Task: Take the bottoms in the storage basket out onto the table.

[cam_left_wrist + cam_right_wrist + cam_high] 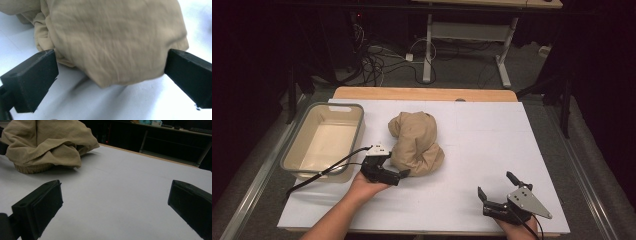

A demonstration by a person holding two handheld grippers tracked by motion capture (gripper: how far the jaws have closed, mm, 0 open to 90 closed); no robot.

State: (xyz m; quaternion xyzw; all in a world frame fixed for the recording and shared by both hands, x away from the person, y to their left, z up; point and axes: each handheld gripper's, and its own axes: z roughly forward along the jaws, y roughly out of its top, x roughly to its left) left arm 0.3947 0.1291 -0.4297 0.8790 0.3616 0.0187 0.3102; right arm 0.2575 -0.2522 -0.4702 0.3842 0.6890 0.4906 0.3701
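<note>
Crumpled tan cloth bundle (416, 142) mid-table, beside beige plastic tub (292, 150) at left edge. Left gripper (398, 172) jaws wide, straddling bundle's near end, poised to pinch. Right gripper (497, 186) jaws wide, idle at near edge.

Top of tan cloth bundle (112, 37) cut off, slightly blurred.

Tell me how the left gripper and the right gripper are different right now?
The left gripper sits right at the tan cloth, its jaws straddling the edge; the right gripper waits far from it over the bare white table. Both are open, each held in a hand.
</note>
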